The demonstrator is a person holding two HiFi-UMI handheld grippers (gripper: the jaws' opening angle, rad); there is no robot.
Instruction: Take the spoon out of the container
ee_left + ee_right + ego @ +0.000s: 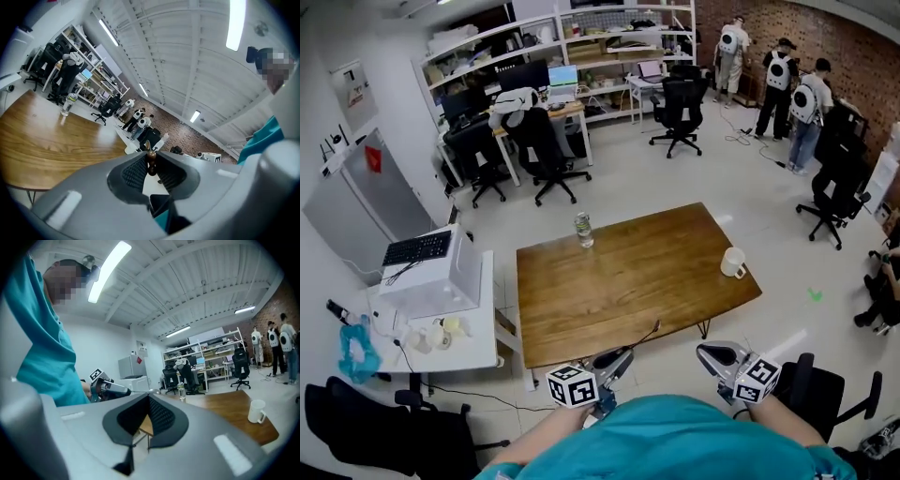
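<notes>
My left gripper [617, 358] hangs just off the near edge of the wooden table [628, 281], shut on the dark handle of a thin spoon [645, 336]. The spoon slants up and to the right over the table's edge. In the left gripper view the brown beaded handle end [150, 161] is pinched between the ribbed pads. The white mug [733, 262] stands at the table's right edge, far from the spoon. My right gripper [711, 354] sits to the right of the left one, shut with nothing in it. In the right gripper view the left gripper [112, 386] shows with the spoon's bowl [153, 391].
A clear water bottle [583, 230] stands near the table's far left corner. A white side table [441, 319] with a keyboard is at the left. Office chairs [548, 150], desks and shelves fill the back. Several people [783, 80] stand at the far right by a brick wall.
</notes>
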